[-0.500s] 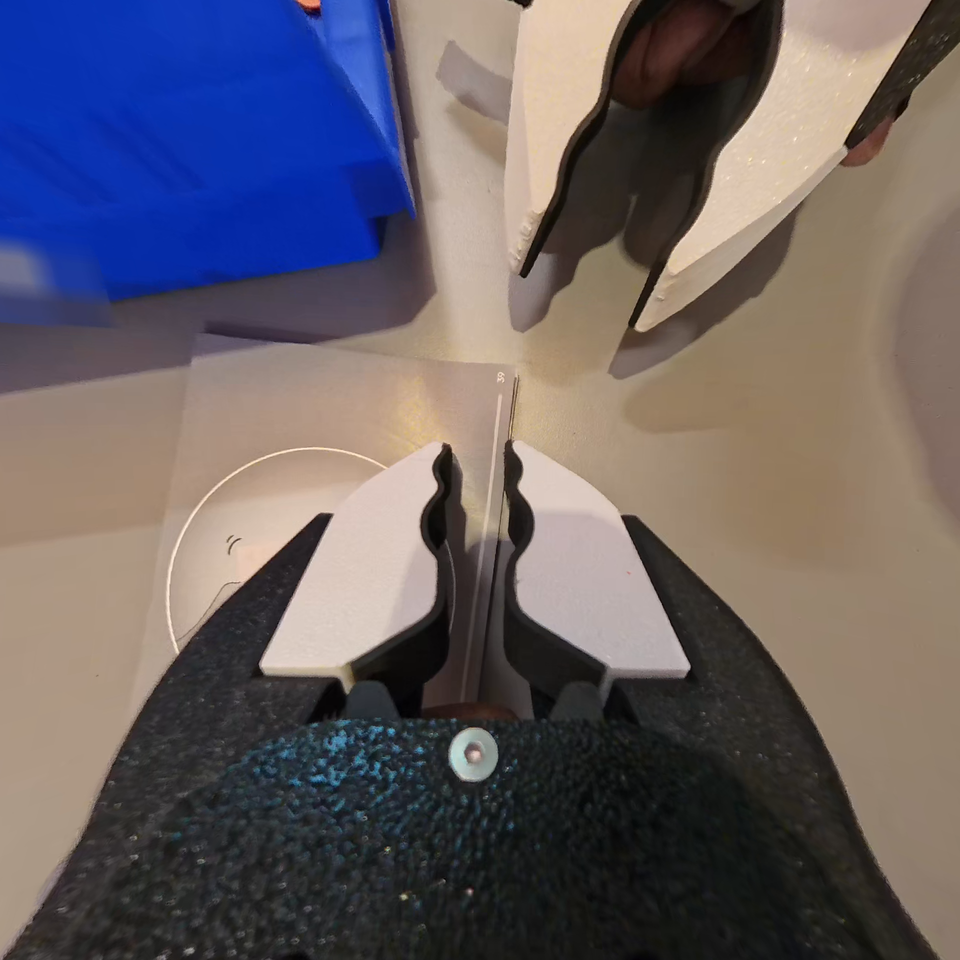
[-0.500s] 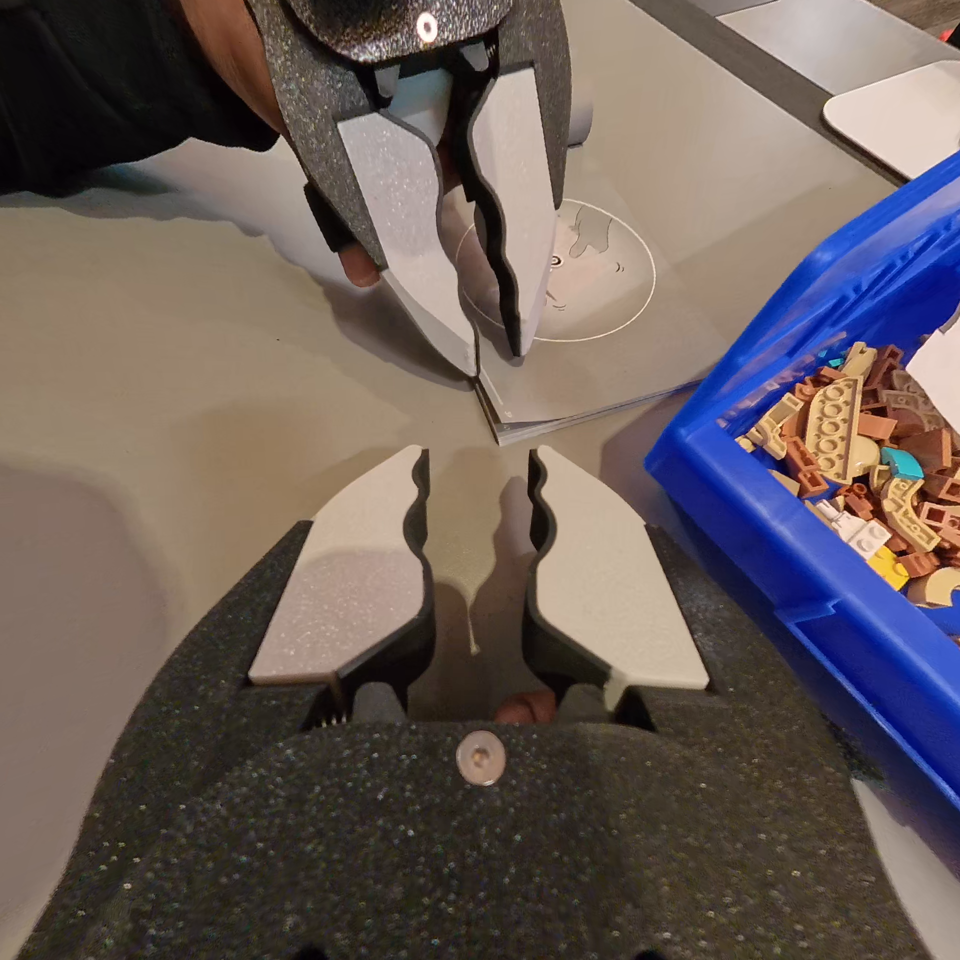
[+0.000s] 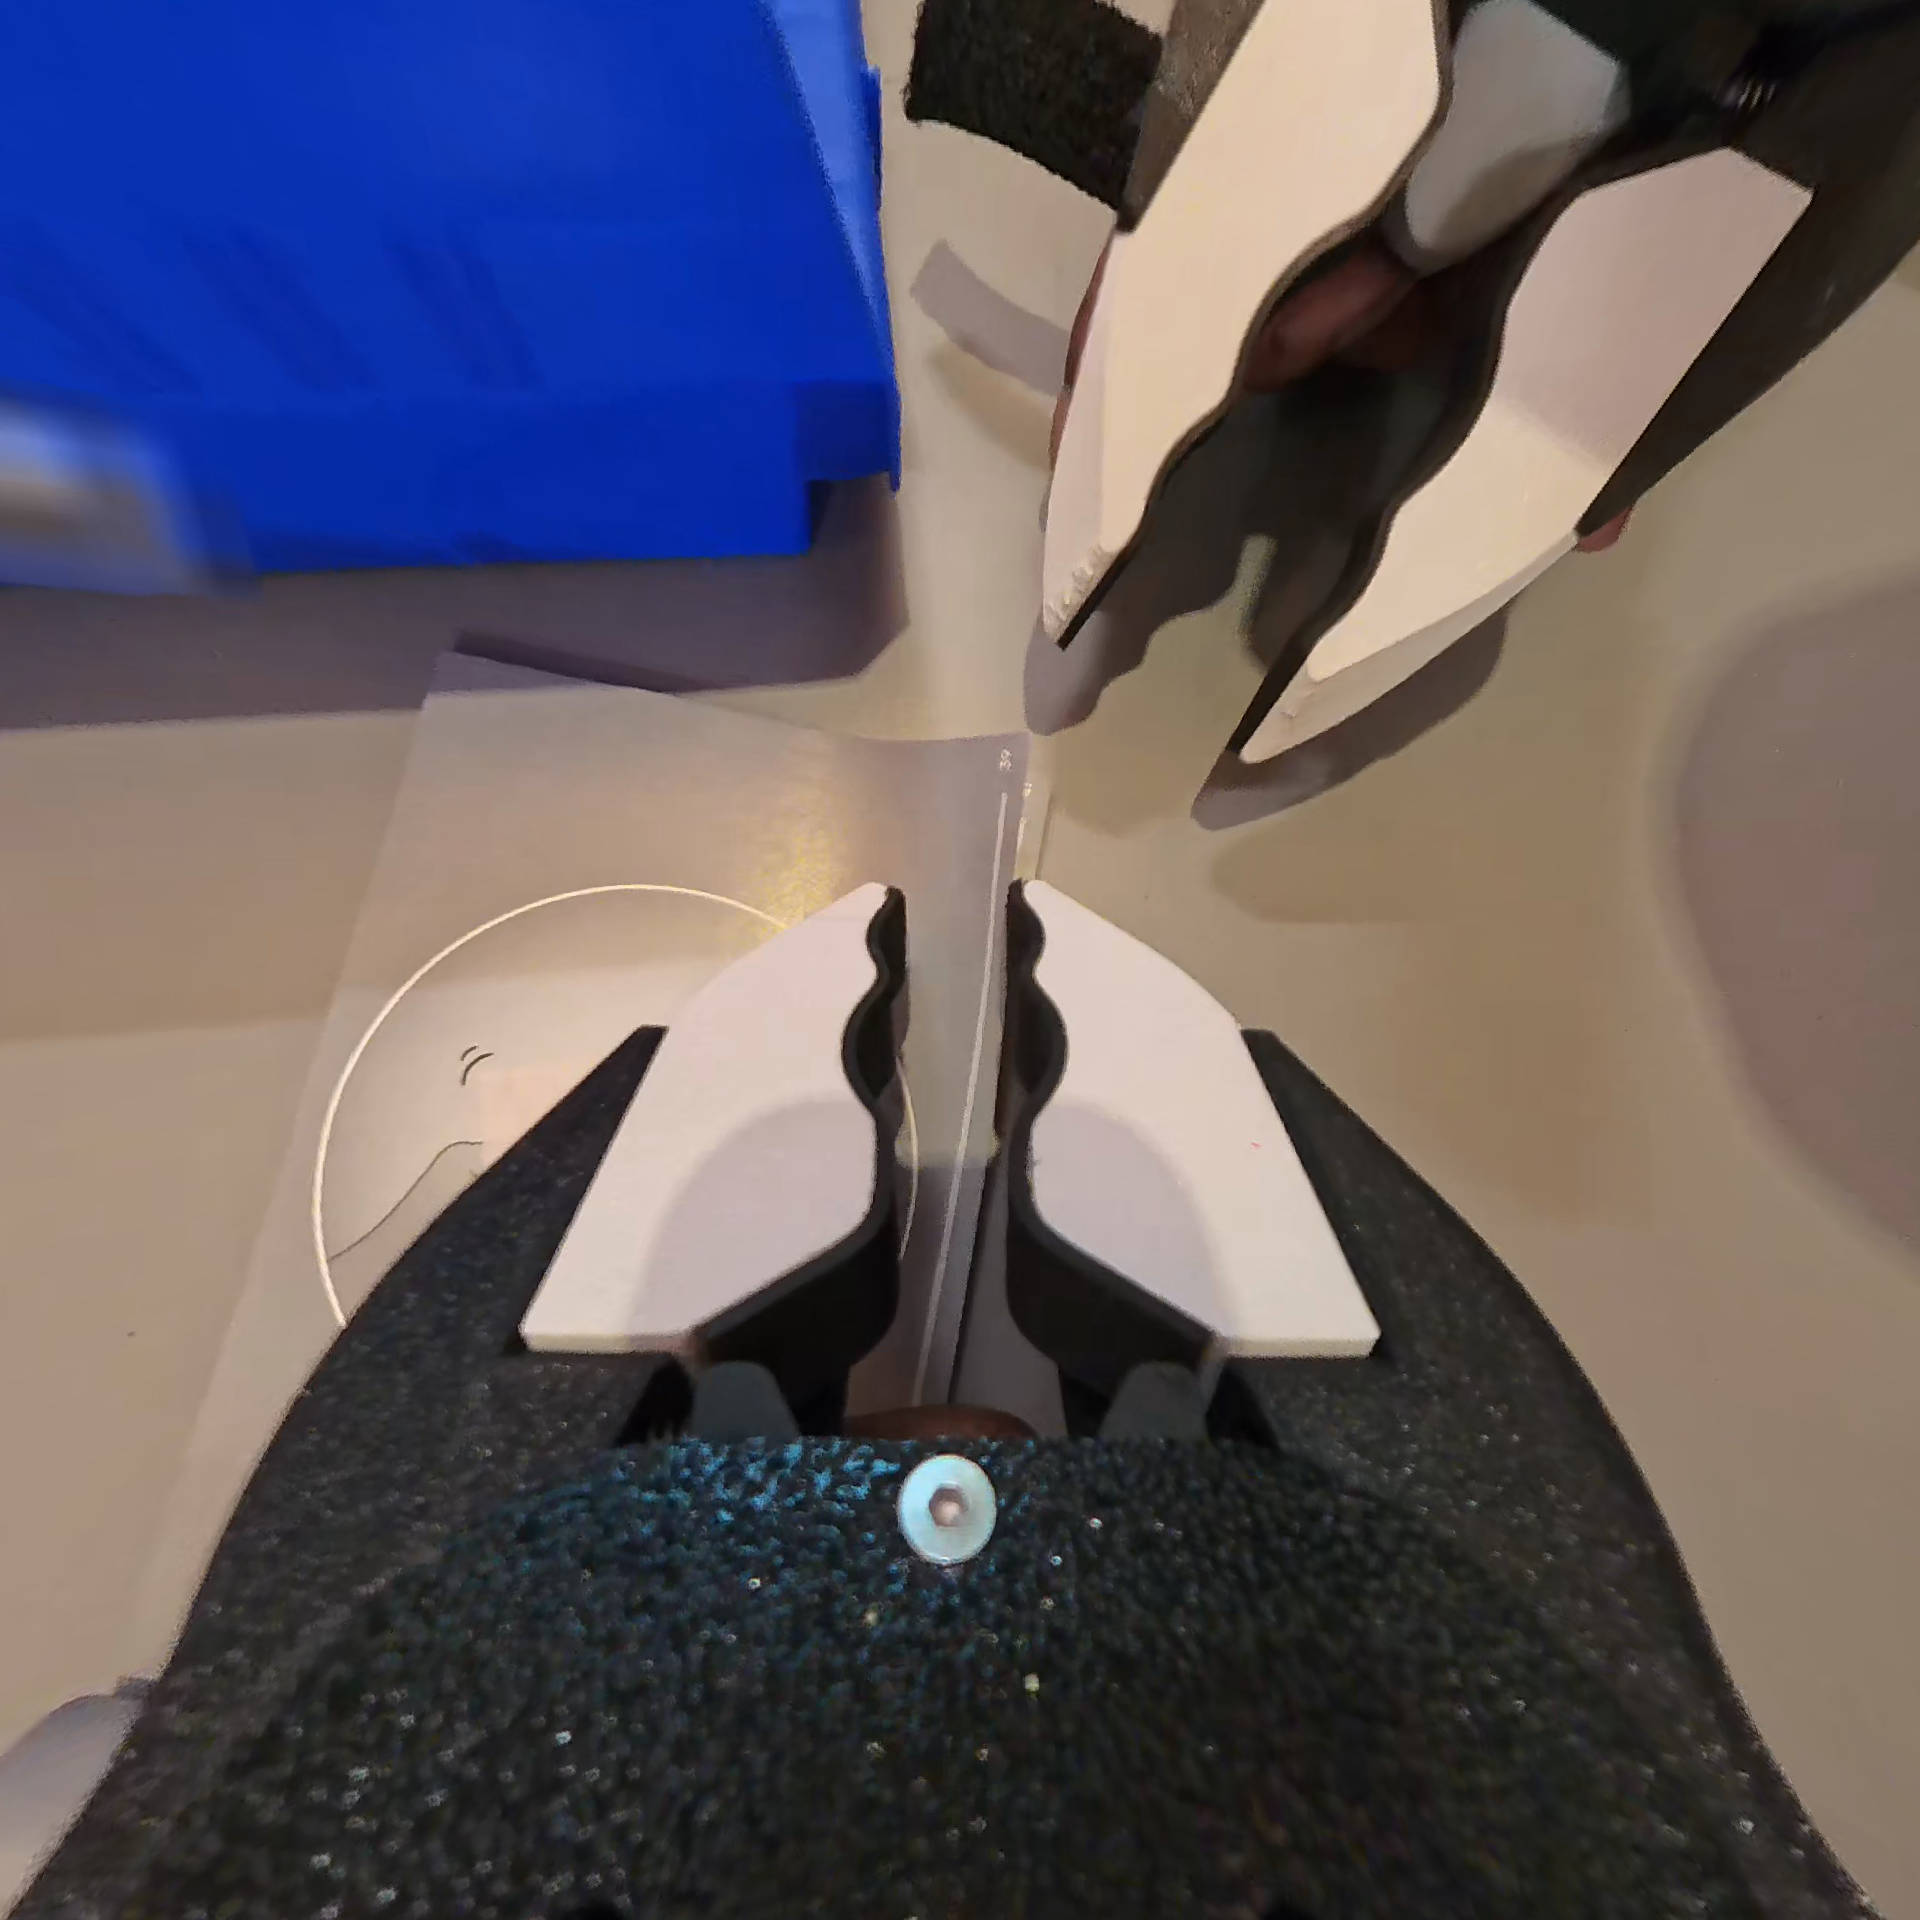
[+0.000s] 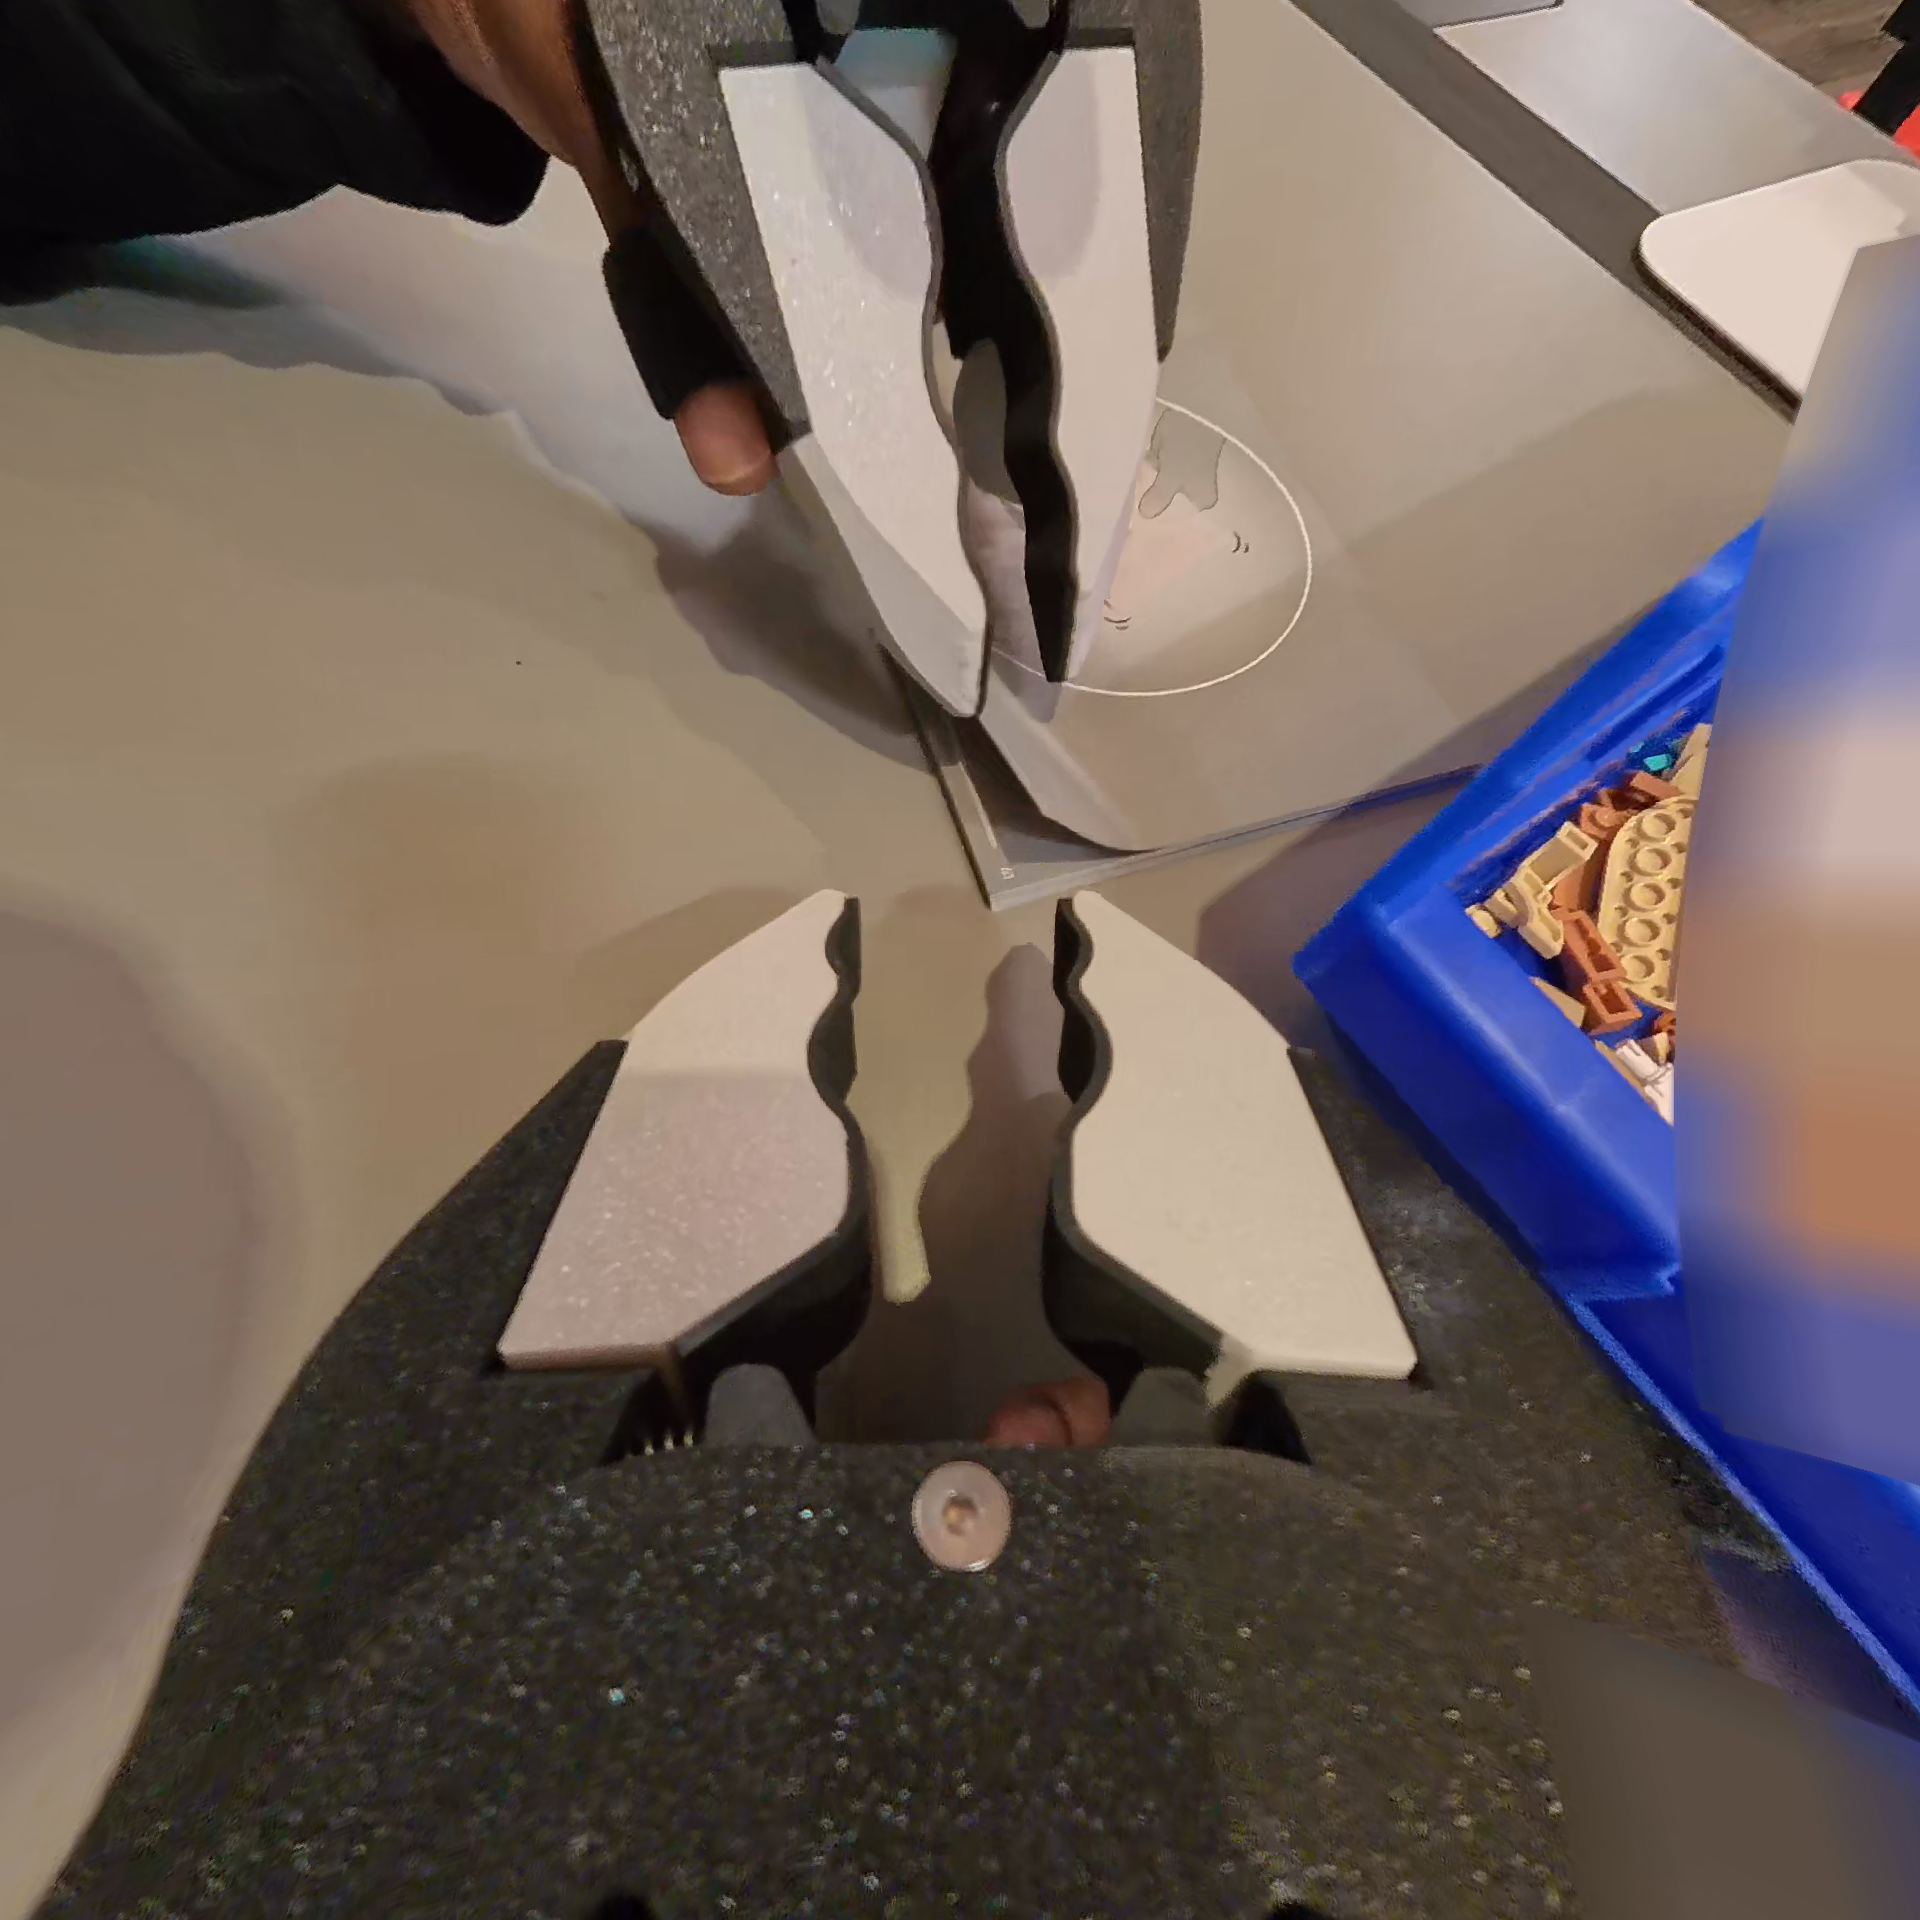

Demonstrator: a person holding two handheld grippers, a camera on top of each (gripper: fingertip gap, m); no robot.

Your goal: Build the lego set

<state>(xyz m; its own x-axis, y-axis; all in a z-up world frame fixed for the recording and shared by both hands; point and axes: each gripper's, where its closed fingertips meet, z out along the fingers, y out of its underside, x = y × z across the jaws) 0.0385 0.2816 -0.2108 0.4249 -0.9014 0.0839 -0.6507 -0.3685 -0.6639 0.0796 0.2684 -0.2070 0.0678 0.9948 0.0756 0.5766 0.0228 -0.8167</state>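
- We see the left gripper (image 3: pixel 954 904) unclenched at frame centre; a lifted page (image 3: pixel 935 821) stands between its fingers, edge running along them.
- The right gripper (image 4: pixel 956 920) is released and empty; the booklet (image 4: pixel 1195 748) corner lies just above it.

A thin grey paper booklet (image 4: pixel 1226 748) printed with a white circle lies flat on the beige table (image 4: pixel 364 727); its top page's corner curls upward.
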